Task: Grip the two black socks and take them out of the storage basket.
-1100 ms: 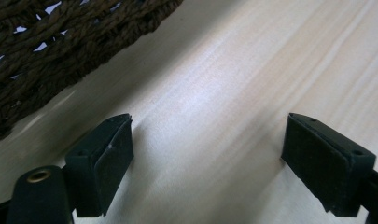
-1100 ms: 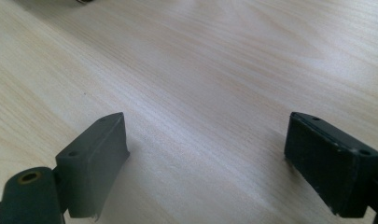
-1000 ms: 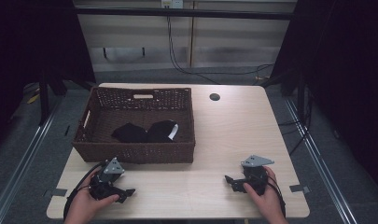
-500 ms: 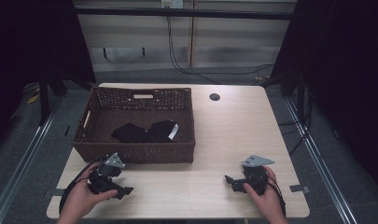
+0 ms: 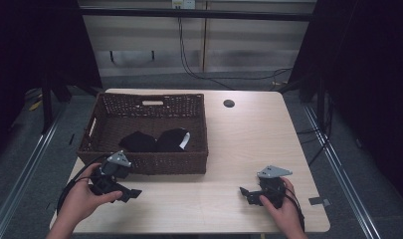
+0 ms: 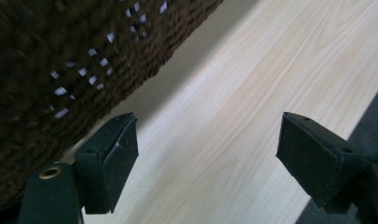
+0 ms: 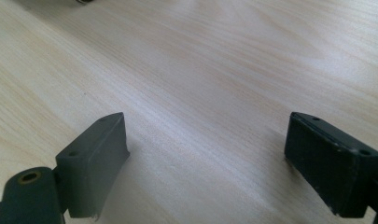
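A dark wicker basket (image 5: 144, 162) stands on the left half of the light wood table (image 5: 239, 144). Inside it lie two black bundles of cloth (image 5: 138, 142), one with a white label (image 5: 185, 140). My left gripper (image 5: 133, 193) is held just in front of the basket's near wall, jaws open with nothing between them; in the left gripper view (image 6: 205, 154) the basket's weave (image 6: 60, 70) is close on the left. My right gripper (image 5: 244, 193) rests low at the table's near right, open over bare wood (image 7: 205, 158).
A small dark round cap (image 5: 229, 103) sits in the table near its far edge. The near table edge (image 5: 199, 232) is close behind both hands. Cables trail from each gripper. Dark curtains and metal floor rails flank the table.
My left gripper has risen slightly and shifted toward the basket's near wall. The right gripper has stayed where it was.
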`<state>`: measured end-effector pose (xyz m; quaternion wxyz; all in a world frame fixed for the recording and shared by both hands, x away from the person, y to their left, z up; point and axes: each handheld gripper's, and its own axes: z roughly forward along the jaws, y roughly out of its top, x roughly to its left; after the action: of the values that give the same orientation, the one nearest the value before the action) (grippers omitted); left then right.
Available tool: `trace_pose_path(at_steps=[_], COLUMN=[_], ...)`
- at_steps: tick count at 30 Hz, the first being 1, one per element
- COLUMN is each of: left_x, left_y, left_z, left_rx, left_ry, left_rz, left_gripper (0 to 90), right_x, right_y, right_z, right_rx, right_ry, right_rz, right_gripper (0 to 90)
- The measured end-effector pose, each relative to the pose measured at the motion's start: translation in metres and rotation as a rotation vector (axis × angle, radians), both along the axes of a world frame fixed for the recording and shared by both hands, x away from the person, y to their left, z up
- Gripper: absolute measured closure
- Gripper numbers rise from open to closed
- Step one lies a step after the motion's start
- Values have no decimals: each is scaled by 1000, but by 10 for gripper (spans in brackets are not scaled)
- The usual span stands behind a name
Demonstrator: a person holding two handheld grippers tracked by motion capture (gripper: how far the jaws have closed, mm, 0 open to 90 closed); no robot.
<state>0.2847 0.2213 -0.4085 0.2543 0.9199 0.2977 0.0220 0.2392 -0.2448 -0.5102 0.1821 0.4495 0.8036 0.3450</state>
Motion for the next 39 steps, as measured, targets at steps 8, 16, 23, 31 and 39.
trace_pose_path(at_steps=[8,16,23,31,39], left_x=[10,29,51,81,107], left_y=[-2,-6,-11,-17,-24], left_z=[34,57,65,61,47], left_rx=[-7,4,18,31,37], left_ry=[-8,-17,-23,-28,-15], left_rz=[2,10,31,70,96], left_gripper=[199,202,204,210,211], right_x=[0,0,0,0,0], right_y=[0,0,0,0,0], right_z=[0,0,0,0,0], right_rx=[0,0,0,2,2], right_ry=[0,0,0,0,4], right_rz=[1,1,1,1,-3], right_gripper=[125,125,125,125,125])
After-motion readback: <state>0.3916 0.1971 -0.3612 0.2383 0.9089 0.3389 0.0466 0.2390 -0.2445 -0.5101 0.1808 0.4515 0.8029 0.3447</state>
